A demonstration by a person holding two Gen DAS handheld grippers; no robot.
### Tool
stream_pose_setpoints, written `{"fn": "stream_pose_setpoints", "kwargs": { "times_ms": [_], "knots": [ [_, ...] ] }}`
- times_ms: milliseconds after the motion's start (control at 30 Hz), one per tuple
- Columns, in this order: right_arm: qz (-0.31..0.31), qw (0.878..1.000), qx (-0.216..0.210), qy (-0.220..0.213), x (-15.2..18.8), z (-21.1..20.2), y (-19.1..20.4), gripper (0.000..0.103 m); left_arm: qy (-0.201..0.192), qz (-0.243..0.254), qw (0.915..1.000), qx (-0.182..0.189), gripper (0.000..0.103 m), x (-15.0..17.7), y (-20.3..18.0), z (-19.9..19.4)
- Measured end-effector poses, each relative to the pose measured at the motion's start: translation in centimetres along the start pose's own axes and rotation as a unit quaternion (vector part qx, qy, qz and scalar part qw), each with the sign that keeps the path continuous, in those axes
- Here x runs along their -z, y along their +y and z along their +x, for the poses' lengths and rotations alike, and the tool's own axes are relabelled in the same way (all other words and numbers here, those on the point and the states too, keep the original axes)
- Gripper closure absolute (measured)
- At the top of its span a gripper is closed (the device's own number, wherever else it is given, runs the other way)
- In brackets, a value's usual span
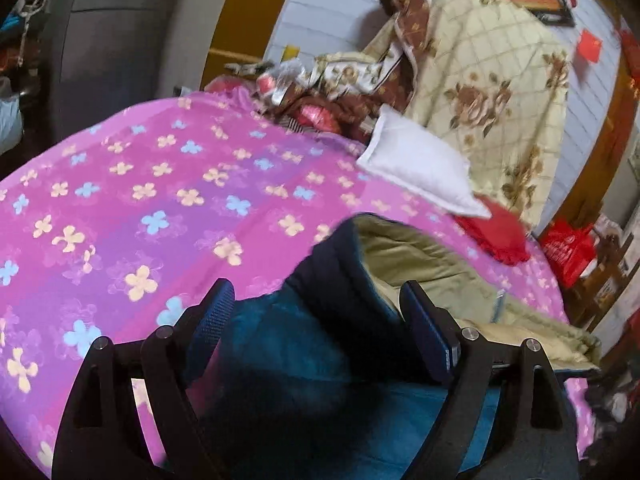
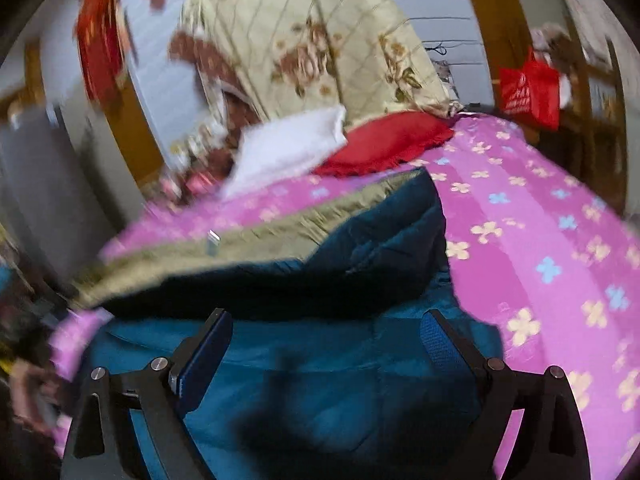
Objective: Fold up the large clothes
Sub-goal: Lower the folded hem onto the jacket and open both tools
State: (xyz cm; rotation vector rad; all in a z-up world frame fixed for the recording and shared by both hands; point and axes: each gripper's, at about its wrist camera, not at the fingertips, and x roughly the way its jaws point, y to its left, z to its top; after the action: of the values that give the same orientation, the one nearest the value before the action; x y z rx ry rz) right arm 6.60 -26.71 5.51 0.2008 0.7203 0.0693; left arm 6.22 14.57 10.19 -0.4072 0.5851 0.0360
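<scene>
Lying partly folded on the pink flowered bedsheet (image 1: 160, 168), the padded teal jacket with olive lining (image 2: 320, 360) is straddled by the left gripper (image 1: 318, 304) and right gripper (image 2: 326, 332), jaws wide apart, nothing clamped; further folds are judged outstanding.

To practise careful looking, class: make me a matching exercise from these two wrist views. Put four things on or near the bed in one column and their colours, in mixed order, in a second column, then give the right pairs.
Things:
1. bedsheet
2. small pillow
3. cushion
4. jacket outer side

Colours:
A. white
B. dark teal blue
C. pink with flowers
D. red

Pairs: 1-C, 2-A, 3-D, 4-B.

The jacket lies on the bedsheet with its olive lining showing. The left gripper and right gripper are both open above it.
</scene>
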Motion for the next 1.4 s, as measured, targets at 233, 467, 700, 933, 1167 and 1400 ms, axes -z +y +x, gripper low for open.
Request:
{"fn": "stream_pose_setpoints", "kwargs": {
  "times_ms": [233,467,700,933,1167,1400],
  "knots": [
    [0.046,0.995,-0.014,0.084,-2.8,5.7,-0.9,0.009,0.024,0.053,0.9976,0.037,0.018,1.3,-3.6,0.5],
    [0.068,0.991,-0.004,0.119,-5.3,9.7,-1.5,0.009,0.083,0.103,0.9912,0.001,0.018,-0.9,-7.4,8.0],
    [0.105,0.982,-0.019,0.156,-4.4,13.0,-4.1,0.005,0.192,0.084,0.9759,-0.059,0.018,0.6,-5.0,15.1],
    [0.097,0.984,-0.020,0.149,-3.9,12.8,-3.5,0.001,0.180,0.093,0.9769,-0.067,0.018,1.2,-5.1,14.5],
    [0.085,0.985,-0.017,0.147,-3.7,13.0,-3.2,0.000,0.180,0.093,0.9770,-0.067,0.017,1.4,-5.0,14.5],
    [0.084,0.986,-0.008,0.145,-3.9,12.9,-3.1,0.000,0.176,0.095,0.9773,-0.069,0.016,1.4,-5.0,14.5]
  ]
}}
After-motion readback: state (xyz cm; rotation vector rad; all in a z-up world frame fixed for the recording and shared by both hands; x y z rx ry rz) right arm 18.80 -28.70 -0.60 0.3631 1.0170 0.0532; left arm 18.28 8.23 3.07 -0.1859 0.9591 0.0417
